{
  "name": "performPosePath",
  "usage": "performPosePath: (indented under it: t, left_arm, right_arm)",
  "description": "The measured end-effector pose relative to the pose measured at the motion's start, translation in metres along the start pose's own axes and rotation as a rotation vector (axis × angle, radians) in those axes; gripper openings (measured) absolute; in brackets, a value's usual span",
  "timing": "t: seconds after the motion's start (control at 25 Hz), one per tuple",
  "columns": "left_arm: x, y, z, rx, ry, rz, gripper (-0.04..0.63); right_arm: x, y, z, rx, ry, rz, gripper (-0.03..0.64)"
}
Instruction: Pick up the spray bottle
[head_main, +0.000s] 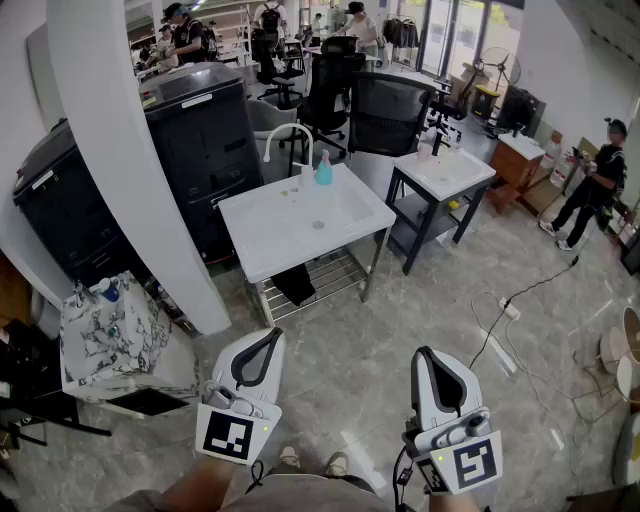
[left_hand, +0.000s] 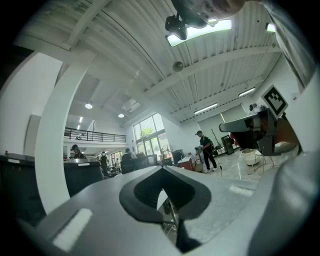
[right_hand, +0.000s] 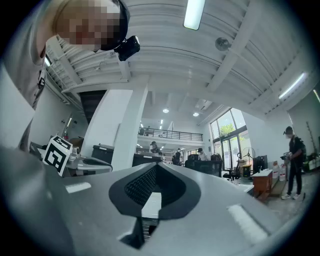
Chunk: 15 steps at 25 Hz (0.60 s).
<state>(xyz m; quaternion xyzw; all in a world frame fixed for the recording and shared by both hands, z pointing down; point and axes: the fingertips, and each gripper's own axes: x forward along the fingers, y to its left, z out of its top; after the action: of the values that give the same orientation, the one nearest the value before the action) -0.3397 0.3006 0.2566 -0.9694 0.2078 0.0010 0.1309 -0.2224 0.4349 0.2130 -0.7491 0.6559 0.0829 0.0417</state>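
Marbled cabinet (head_main: 110, 345), far left: veined white-and-grey top carrying a small blue-capped bottle (head_main: 108, 290). White column (head_main: 130, 150): smooth, slanting across the view.

Left gripper (head_main: 262, 345) (left_hand: 162, 170): matte grey shell, black ribbed pads; jaws pressed together at the tips, nothing between them, held low over the grey stone-look floor (head_main: 400, 300).

Sink table (head_main: 300, 255), centre: glossy white top, curved white faucet (head_main: 290, 135), wire shelf (head_main: 310, 280) beneath. The spray bottle (head_main: 323, 170), teal with a pale head, stands upright at the table's far edge, just beside the faucet and well apart from both grippers.

Right gripper (head_main: 432, 362) (right_hand: 156, 167): same build, jaws likewise closed and empty.

Second table (head_main: 445, 175), right: white top, dark frame.
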Motion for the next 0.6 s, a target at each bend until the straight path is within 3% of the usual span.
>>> performPosePath:
  t: [0.28, 0.6]
  left_arm:
    - [0.002, -0.006, -0.004, 0.006, 0.004, -0.007, 0.000]
    - [0.013, -0.020, -0.010, 0.007, 0.023, -0.023, 0.000]
  right_arm:
    - [-0.002, -0.003, -0.005, 0.011, -0.003, -0.011, 0.028]
    - [-0.013, -0.027, -0.025, -0.045, 0.080, -0.075, 0.032]
